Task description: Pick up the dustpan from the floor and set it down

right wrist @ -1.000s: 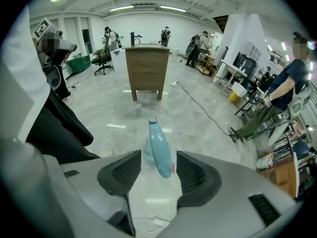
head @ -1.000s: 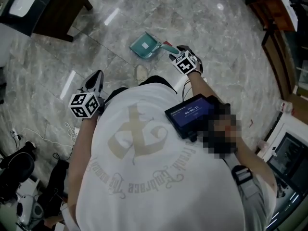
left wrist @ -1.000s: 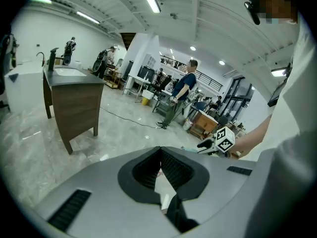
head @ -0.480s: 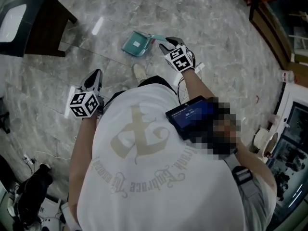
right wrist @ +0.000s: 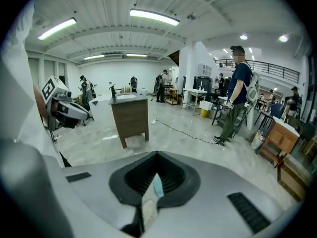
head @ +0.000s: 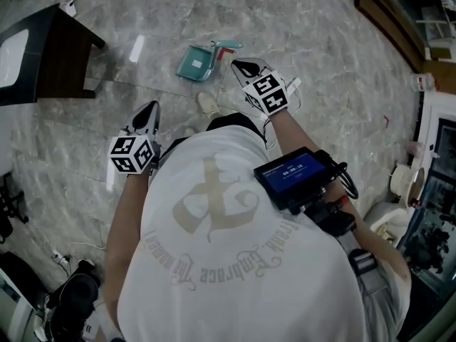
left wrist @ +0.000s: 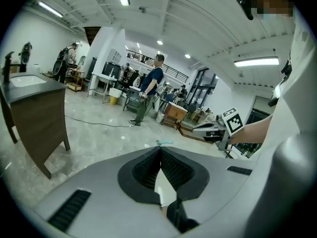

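Dustpan [head: 197, 63] lies on the floor [head: 320, 70] at the upper middle of the head view, just beyond your right gripper [head: 239, 65]. Its jaws have just closed on nothing. Your left gripper [head: 149, 109], lower left, is likewise closed and empty.

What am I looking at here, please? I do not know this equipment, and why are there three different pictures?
A person, seen from a camera on the head, holds one handheld claw in each hand: the left claw and the right claw. The other two pictures come from cameras riding on those claws. A teal dustpan is on the marble floor; a dark wooden washstand stands at the left. Both claws are shut and hold nothing; the right one has just closed.
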Motion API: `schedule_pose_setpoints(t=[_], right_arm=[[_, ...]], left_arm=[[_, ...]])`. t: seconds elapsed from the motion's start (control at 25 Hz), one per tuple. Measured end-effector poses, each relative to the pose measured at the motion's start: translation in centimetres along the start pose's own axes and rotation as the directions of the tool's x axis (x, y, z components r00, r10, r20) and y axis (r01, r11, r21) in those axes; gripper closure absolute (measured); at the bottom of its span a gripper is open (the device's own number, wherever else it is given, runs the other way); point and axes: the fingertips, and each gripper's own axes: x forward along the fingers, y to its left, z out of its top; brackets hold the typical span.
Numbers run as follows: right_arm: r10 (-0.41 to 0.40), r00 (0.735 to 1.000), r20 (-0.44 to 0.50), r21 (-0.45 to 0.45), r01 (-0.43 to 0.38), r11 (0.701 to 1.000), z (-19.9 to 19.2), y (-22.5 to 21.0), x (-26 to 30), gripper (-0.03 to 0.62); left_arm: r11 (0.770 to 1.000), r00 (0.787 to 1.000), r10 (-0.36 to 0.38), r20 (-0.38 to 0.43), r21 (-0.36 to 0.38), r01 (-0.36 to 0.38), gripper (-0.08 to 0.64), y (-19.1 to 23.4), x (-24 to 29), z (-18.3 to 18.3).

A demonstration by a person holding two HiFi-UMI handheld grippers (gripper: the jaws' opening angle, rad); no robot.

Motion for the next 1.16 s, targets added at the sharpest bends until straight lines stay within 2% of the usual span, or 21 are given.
schedule_pose_setpoints(t=[0.12,0.36,0.68,1.16], right_arm=[[0.015,0.998,0.065,0.075,-0.020,0.997,0.3,2.7,-2.4,0.575],[0.024,0.983,0.182,0.154,-0.052,0.987,-0.7,8.6,-7.8,0.575],[-0.022,0.982,0.189,0.217,-0.020,0.976,-3.3,9.3,-10.0,0.575],[-0.035,0.981,0.192,0.223,-0.009,0.975,-5.3,10.3,-11.6,0.575]], left_arm=[[0.999,0.999,-0.041,-0.007,0.034,0.042,0.548,-1.6,-0.7,-0.9],[0.989,0.993,-0.114,-0.005,0.096,0.114,0.548,-5.3,-1.9,-3.7],[0.969,0.980,-0.197,-0.033,0.147,0.200,0.548,-7.9,-0.3,-4.2],[0.958,0.974,-0.218,-0.055,0.177,0.224,0.548,-9.6,-1.0,-5.8]])
